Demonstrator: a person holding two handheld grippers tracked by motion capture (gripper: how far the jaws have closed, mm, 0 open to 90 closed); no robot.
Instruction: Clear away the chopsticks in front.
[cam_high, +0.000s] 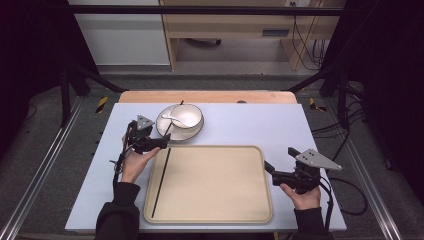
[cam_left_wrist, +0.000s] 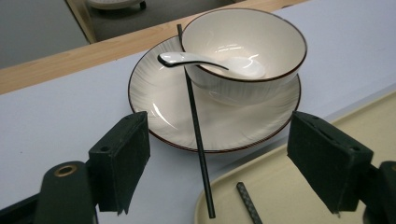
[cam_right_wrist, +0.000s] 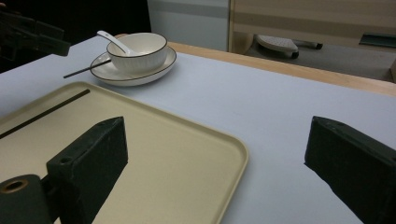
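**Both grippers open, hands low at the table**

The left gripper (cam_high: 161, 142), held in the left hand (cam_high: 134, 162), points right with jaws spread wide. The right gripper (cam_high: 270, 167), in the right hand (cam_high: 301, 196), points left, jaws apart, gripping nothing.

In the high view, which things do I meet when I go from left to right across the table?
left gripper → chopstick on the tray → bowl on its plate → tray → right gripper
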